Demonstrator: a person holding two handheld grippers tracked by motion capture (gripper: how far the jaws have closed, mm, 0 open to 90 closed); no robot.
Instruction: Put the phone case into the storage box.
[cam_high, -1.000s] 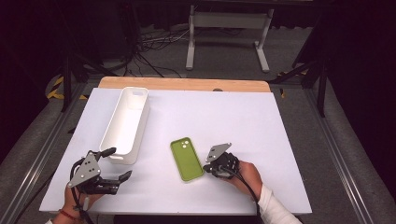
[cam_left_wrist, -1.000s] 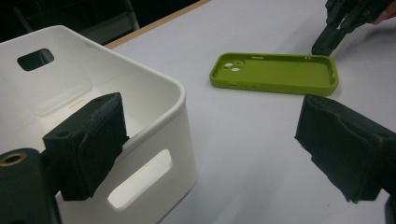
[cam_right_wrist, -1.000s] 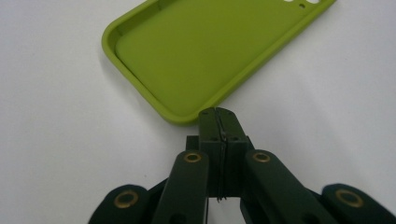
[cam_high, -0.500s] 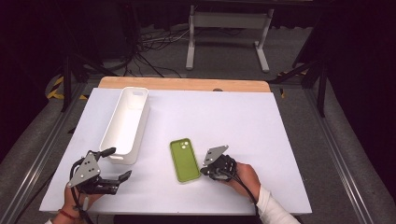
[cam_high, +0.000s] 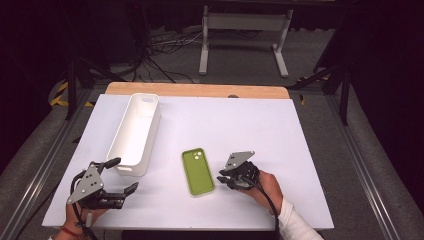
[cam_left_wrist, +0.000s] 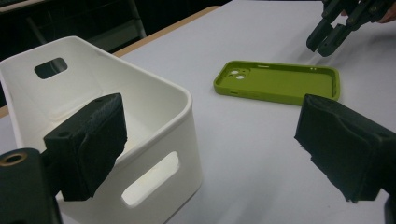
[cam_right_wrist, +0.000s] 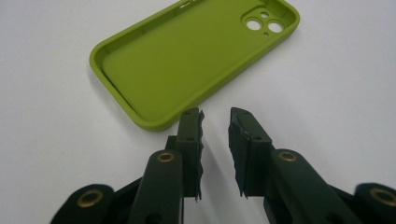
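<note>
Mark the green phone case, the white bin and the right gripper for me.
green phone case (cam_high: 198, 172), high view, middle of its open inner face.
white bin (cam_high: 124, 149), high view, its left long wall.
right gripper (cam_right_wrist: 215, 125), right gripper view, the narrow gap between its two fingertips, nothing held there.

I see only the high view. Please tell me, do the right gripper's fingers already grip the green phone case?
Observer: No. The right gripper has just been opening. Its fingers stand slightly apart with nothing between them, close beside the rim of the phone case.
Operator: Which side of the case faces up?
Observer: The hollow inside, with the camera cutout at the end far from that gripper.
Operator: Is something inside the white bin?
Observer: In the left gripper view I see nothing in the white bin, though one finger hides part of its inside.
</note>
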